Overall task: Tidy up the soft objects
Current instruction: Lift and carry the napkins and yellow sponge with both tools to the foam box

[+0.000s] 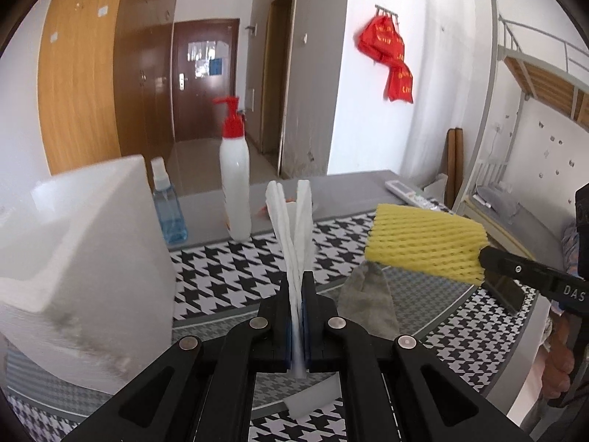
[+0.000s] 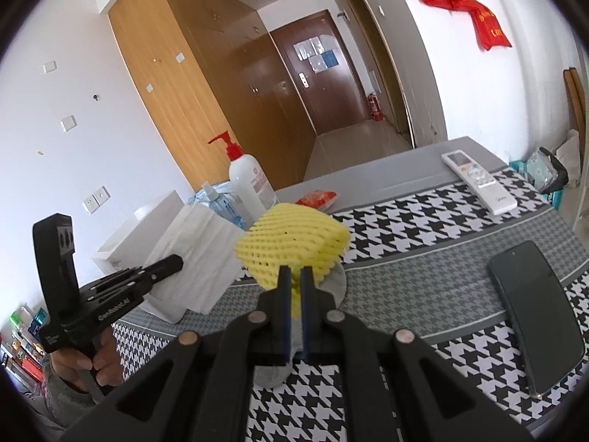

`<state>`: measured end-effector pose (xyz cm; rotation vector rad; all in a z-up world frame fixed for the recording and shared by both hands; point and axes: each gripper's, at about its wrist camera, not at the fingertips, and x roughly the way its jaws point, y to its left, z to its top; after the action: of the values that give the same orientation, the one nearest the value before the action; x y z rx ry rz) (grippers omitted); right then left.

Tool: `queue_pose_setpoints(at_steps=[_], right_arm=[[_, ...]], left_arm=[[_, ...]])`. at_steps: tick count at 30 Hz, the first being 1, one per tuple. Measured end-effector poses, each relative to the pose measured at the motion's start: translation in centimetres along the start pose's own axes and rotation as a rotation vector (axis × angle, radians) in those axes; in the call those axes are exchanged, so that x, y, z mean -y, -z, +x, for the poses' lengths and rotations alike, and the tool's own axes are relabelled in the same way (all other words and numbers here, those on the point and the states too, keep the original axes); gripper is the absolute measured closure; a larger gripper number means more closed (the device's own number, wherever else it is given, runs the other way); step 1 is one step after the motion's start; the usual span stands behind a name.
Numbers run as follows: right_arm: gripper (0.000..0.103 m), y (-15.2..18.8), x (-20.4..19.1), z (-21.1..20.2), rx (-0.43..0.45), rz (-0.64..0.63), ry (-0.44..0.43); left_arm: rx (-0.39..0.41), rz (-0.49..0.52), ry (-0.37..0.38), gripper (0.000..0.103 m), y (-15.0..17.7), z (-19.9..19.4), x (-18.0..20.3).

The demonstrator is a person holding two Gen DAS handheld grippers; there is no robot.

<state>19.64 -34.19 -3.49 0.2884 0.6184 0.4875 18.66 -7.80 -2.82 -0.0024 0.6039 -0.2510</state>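
White foam box (image 1: 84,258), contents out of view

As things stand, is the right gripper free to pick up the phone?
Probably not: the right gripper is shut on the yellow foam net. The phone lies uncovered on the cloth, nothing else in the way.

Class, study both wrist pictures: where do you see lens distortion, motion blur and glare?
Left wrist view: dark fisheye corners, the metal bunk frame bows, the white foam box is smeared by blur, and daylight brightens the white wall. Right wrist view: the wooden wardrobe leans and curves, the black phone shows a soft sheen, and the yellow foam net stays sharp.
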Motion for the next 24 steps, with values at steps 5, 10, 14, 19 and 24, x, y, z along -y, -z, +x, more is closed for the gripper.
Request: queue_pose_setpoints(at_steps=[5,10,14,19,24], right_arm=[[0.097,-0.2,-0.9,-0.3,0.016,-0.016,-0.011],[0.097,-0.1,-1.8,-0.5,0.031,-0.030,-0.002],[0.097,-0.3,-2.7,-0.6,0.042,-0.041,0.000],[0.097,-0.4,-3.8,-0.6,0.052,-0.053,-0.002],[0.097,-0.5,-5.0,-0.6,0.059,-0.075,0.004]], left_arm=[[0.033,0.013,-0.004,0.099,-0.5,-1.7,-0.1],[0.055,0.016,-0.009,0.099,-0.7,-3.0,-0.3],[0.083,0.020,-0.021,0.099,-0.9,-4.4,-0.6],[0.121,0.038,-0.033,0.099,-1.1,-6.1,-0.7],[0.145,0.042,-0.039,0.099,-1.2,-7.2,-1.1]])
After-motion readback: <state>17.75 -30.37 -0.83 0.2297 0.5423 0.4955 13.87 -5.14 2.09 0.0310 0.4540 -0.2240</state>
